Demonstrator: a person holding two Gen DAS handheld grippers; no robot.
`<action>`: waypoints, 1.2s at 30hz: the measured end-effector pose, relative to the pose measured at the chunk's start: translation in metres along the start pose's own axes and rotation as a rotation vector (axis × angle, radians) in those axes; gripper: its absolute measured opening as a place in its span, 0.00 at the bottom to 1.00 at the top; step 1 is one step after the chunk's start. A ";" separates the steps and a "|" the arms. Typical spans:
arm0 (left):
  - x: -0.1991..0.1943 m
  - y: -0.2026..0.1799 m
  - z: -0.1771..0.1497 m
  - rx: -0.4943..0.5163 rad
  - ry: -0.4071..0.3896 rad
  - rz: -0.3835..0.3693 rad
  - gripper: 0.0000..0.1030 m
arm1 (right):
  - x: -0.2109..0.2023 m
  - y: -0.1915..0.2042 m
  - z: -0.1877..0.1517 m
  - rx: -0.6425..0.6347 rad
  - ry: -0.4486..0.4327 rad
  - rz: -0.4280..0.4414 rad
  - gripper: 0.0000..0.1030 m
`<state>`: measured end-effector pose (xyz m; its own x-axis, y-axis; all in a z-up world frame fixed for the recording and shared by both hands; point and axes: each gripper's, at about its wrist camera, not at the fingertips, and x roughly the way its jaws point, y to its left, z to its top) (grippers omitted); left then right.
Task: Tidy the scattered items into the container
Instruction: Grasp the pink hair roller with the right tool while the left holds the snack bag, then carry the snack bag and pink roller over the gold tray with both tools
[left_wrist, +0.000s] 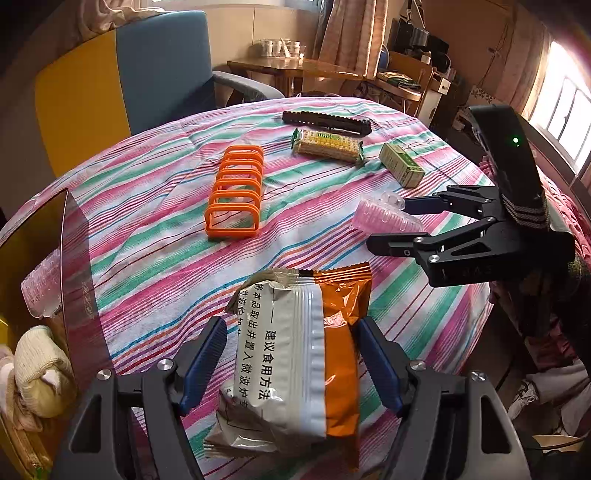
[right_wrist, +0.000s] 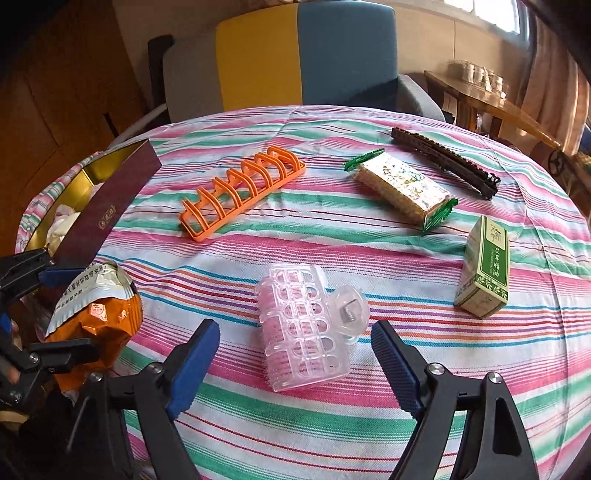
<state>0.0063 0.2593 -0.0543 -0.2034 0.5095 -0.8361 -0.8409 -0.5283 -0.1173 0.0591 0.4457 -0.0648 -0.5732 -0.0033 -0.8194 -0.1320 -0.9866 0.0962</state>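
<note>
An orange and grey snack packet (left_wrist: 295, 354) sits between my left gripper's (left_wrist: 291, 325) blue pads, which are shut on its sides; the right wrist view shows the packet (right_wrist: 92, 310) held close to the box. The container is a dark maroon box (left_wrist: 75, 266) with a gold inside, at the table's left edge (right_wrist: 110, 206). A clear pink hair roller (right_wrist: 299, 306) lies on the striped cloth between the wide-open fingers of my right gripper (right_wrist: 295, 328), untouched. The left wrist view shows that right gripper (left_wrist: 388, 224) straddling the roller (left_wrist: 380, 218).
Scattered on the cloth are an orange rack (right_wrist: 240, 192), a biscuit pack (right_wrist: 402, 188), a green carton (right_wrist: 484, 266) and a long dark bar (right_wrist: 447, 162). The box holds a cream cloth bundle (left_wrist: 40, 369). A blue and yellow chair (right_wrist: 306, 55) stands behind the table.
</note>
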 end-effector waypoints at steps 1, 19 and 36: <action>0.002 0.002 -0.001 -0.019 0.002 -0.011 0.72 | 0.001 0.000 0.000 -0.002 -0.001 -0.006 0.62; -0.021 0.016 -0.021 -0.189 -0.075 -0.002 0.66 | -0.008 0.016 -0.008 0.142 -0.042 -0.043 0.54; -0.134 0.138 -0.058 -0.473 -0.292 0.253 0.66 | -0.018 0.175 0.076 -0.085 -0.145 0.212 0.54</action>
<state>-0.0530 0.0788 0.0103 -0.5530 0.4582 -0.6958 -0.4480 -0.8677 -0.2154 -0.0149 0.2857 0.0096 -0.6915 -0.1940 -0.6959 0.0681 -0.9765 0.2046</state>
